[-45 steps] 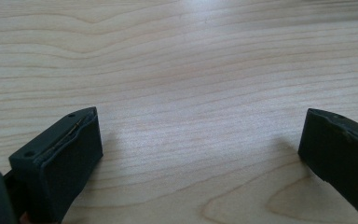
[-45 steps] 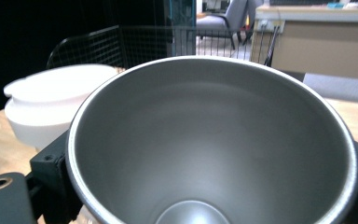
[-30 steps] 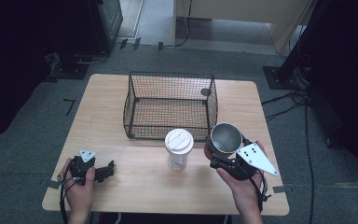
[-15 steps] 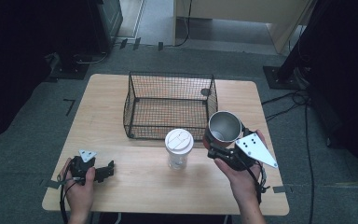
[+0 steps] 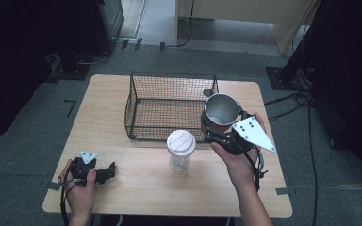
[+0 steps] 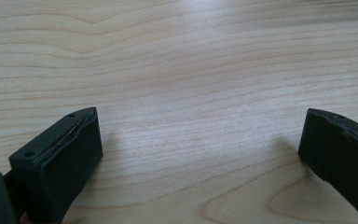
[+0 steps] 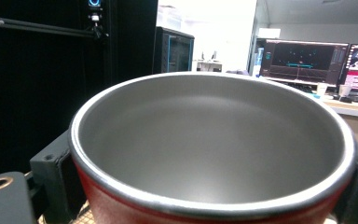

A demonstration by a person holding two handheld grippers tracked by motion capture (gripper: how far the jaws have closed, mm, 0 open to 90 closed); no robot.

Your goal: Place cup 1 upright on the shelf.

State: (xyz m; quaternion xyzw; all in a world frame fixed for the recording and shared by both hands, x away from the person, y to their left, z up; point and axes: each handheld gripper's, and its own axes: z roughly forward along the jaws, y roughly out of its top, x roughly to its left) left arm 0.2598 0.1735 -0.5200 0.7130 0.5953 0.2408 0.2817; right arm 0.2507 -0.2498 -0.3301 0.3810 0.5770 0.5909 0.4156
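A red metal cup (image 5: 221, 110) with a steel inside is held up in the air by my right gripper (image 5: 218, 128), just off the right front corner of the black wire basket (image 5: 136, 101). From the right gripper view the cup (image 7: 214, 154) sits upright between the jaws, its mouth open and bare inside. A clear plastic cup with a white lid (image 5: 180, 149) stands on the table in front of the basket. My left gripper (image 5: 104, 172) rests open on the wood at the front left, and its jaws (image 6: 200, 154) have nothing between them.
The light wooden table (image 5: 146, 193) carries the basket at its back middle. Dark stands, cables and a grey floor surround the table. A small dark round thing (image 5: 208, 92) sits by the basket's back right corner.
My right gripper has lifted the red cup and carried it away from me, towards the basket's right side. The left gripper has stayed put.
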